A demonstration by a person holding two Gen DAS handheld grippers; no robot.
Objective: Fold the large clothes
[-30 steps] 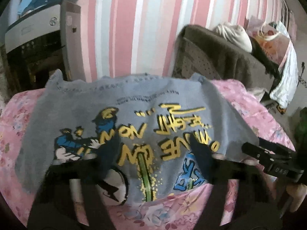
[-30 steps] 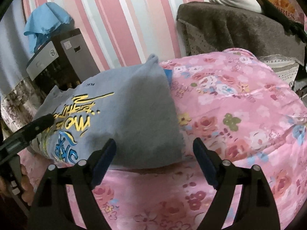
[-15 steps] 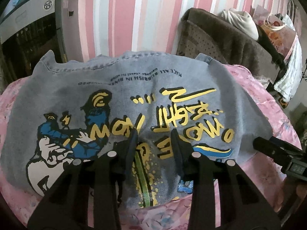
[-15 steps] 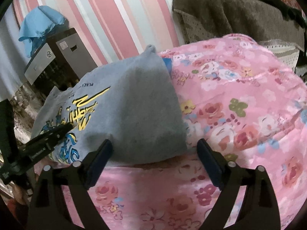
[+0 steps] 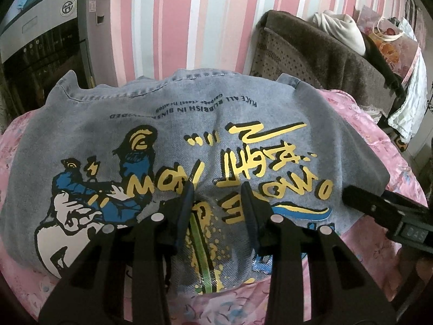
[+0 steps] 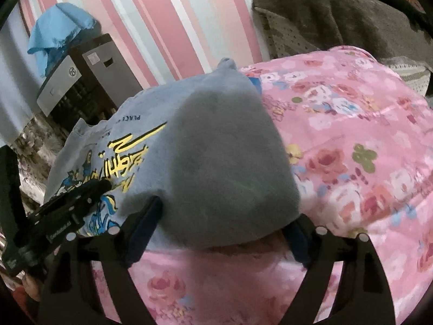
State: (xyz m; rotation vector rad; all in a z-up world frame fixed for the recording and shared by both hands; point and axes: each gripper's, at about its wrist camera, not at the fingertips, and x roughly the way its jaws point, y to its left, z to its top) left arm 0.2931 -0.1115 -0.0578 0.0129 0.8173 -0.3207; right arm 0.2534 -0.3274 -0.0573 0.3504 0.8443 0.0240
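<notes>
Denim jacket (image 5: pixel 189 124) reads "PLACE ALL RUBBISH IN BINS"; left fingers (image 5: pixel 186 203) pinch it, right fingers (image 6: pixel 146 222) spread.

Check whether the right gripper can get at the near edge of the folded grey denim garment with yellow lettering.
Probably yes. The right gripper has wide-open jaws straddling the near edge of the grey denim garment on the pink floral bedspread, with nothing between.

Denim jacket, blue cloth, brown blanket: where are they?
Denim jacket (image 5: pixel 270 113), left wrist view, on bare grey fabric above the yellow print.
Blue cloth (image 6: pixel 58 31), right wrist view, on its middle.
Brown blanket (image 5: pixel 333 62), left wrist view, on its draped front.
</notes>
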